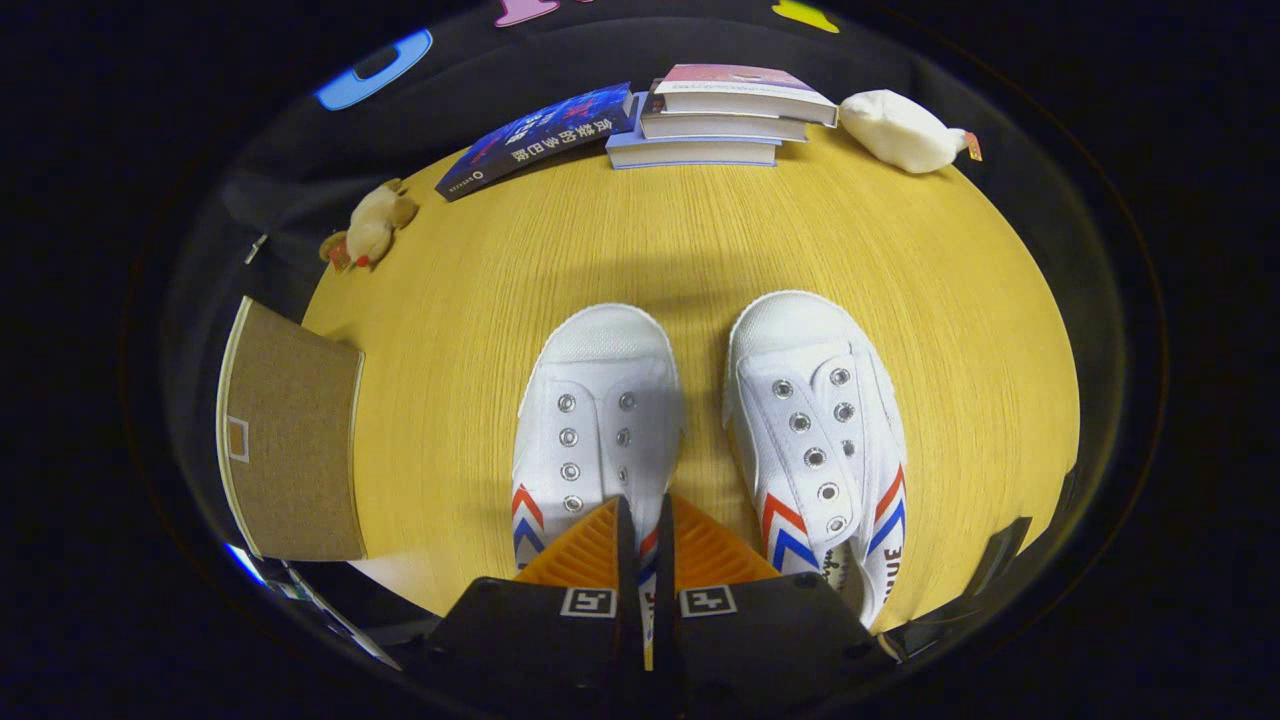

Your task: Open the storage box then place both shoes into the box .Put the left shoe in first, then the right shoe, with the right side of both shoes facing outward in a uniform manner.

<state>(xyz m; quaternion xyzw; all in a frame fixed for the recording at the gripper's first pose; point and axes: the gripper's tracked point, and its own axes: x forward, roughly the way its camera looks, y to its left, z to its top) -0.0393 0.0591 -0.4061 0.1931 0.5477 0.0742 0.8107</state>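
My gripper (640,520) pinches the left shoe (598,420) wall — next, carry it to the storage box (290,430).

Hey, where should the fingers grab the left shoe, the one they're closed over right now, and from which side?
Probably the inner side wall of the left shoe, near its opening, coming from above. The gripper sits over that edge with fingers nearly together, seemingly pinching the thin canvas wall. That upright rim gives two flat faces to press; the rounded toe would likely slip. The right shoe beside it leaves room.

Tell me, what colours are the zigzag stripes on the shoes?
Red and blue, on the white shoes, clear in the gripper view.
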